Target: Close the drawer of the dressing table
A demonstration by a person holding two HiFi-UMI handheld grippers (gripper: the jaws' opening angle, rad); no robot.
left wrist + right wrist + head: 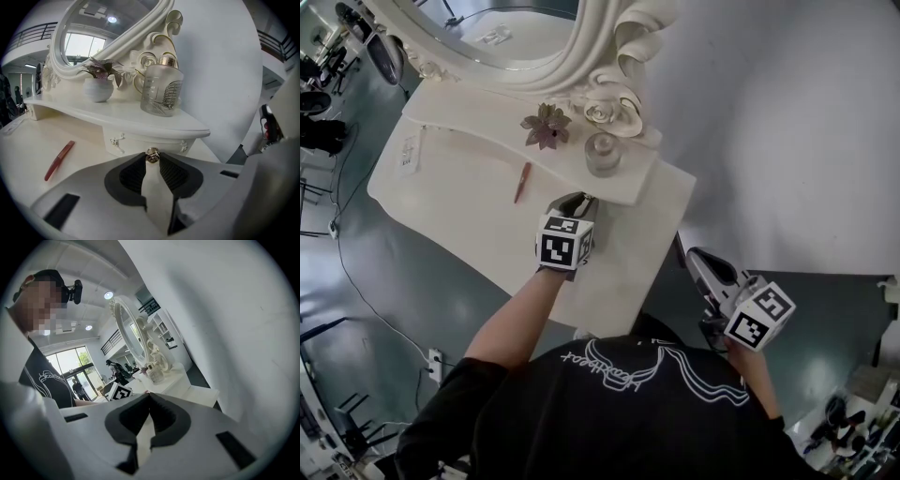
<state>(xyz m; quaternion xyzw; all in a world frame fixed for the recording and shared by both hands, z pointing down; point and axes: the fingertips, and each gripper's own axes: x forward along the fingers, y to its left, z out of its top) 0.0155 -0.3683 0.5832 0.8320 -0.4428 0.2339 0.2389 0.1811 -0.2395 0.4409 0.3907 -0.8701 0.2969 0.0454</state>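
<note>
The white dressing table point(478, 211) carries a raised shelf point(117, 119) with a small drawer front point(136, 142) under it. My left gripper point(152, 157) is shut on the drawer's little metal knob point(152, 154), which sits pinched between the two fingertips. From the head view, the left gripper point(574, 206) reaches to the shelf's front edge. My right gripper point(692, 257) hangs off the table's right side, away from the drawer. In its own view the right gripper point(149, 396) has its jaws together with nothing in them.
On the shelf stand a glass jar point(161, 89) and a small potted plant point(99, 79) before the ornate mirror point(101, 35). A red pen point(59, 160) and a paper tag point(410, 152) lie on the tabletop. A white wall point(787, 122) lies on the right.
</note>
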